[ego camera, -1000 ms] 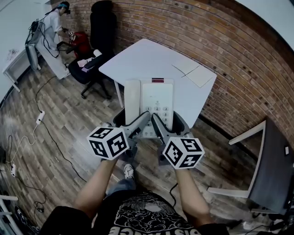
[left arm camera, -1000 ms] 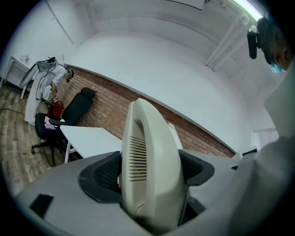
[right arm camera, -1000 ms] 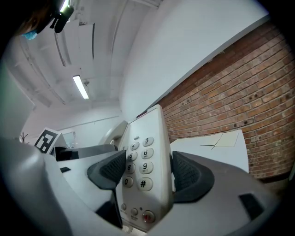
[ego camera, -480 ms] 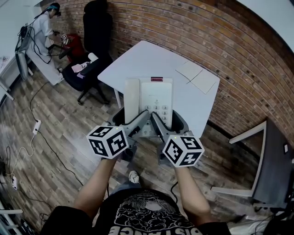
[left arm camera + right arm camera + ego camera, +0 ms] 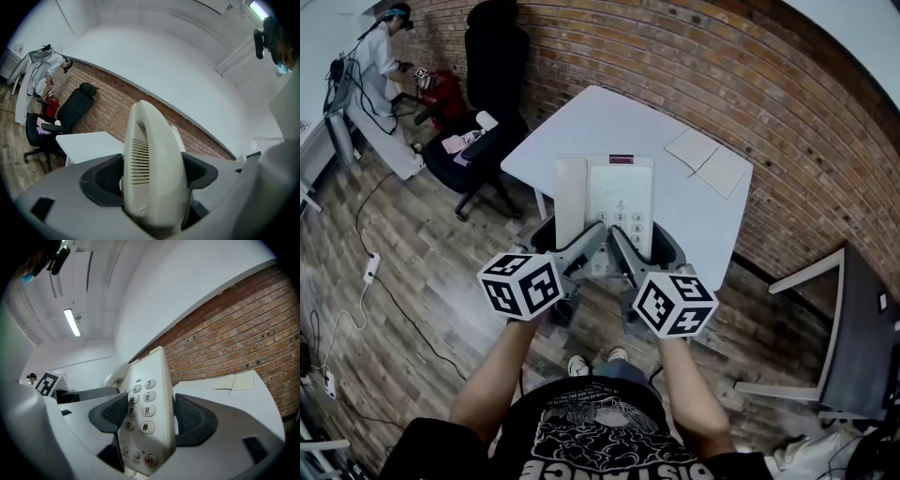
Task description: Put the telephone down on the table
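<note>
A cream desk telephone (image 5: pixel 607 208) with its handset on the left side is held in the air in front of the white table (image 5: pixel 581 131), near its front edge. My left gripper (image 5: pixel 574 261) is shut on the handset side of the telephone (image 5: pixel 152 171). My right gripper (image 5: pixel 630 264) is shut on the keypad side of the telephone (image 5: pixel 147 418), with one pad over the number keys and the other on its edge. The telephone's near end lies hidden between the jaws in the head view.
Two sheets of paper (image 5: pixel 708 161) lie at the table's far right corner. A brick wall (image 5: pixel 787 122) runs behind it. A black office chair (image 5: pixel 487 103) stands left of the table, a person (image 5: pixel 380 47) stands beyond it, and a dark table (image 5: pixel 862 328) is at the right.
The table has drawn slightly nearer in the head view as I stepped forward. Both grippers keep the same hold on the telephone.
</note>
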Available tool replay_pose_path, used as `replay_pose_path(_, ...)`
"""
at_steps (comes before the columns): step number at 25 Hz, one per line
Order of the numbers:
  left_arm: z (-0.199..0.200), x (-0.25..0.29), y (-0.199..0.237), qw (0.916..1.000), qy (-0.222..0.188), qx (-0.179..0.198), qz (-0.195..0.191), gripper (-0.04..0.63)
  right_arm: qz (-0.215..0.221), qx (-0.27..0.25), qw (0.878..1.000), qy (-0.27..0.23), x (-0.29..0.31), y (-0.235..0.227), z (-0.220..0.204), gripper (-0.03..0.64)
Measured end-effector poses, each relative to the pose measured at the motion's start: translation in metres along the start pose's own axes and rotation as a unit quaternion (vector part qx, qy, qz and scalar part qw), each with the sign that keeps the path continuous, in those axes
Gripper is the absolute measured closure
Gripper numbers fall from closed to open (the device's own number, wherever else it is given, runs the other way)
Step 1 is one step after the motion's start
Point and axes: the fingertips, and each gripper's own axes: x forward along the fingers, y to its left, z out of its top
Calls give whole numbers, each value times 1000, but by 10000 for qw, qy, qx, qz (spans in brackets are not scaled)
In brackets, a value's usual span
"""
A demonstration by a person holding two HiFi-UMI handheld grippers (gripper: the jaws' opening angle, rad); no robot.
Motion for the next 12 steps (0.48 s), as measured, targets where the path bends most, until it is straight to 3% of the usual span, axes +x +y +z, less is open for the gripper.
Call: replay_pose_path(12,18,40,46,9999,-36,-14,161,209,157,30,9999,30,63,-18,4,305)
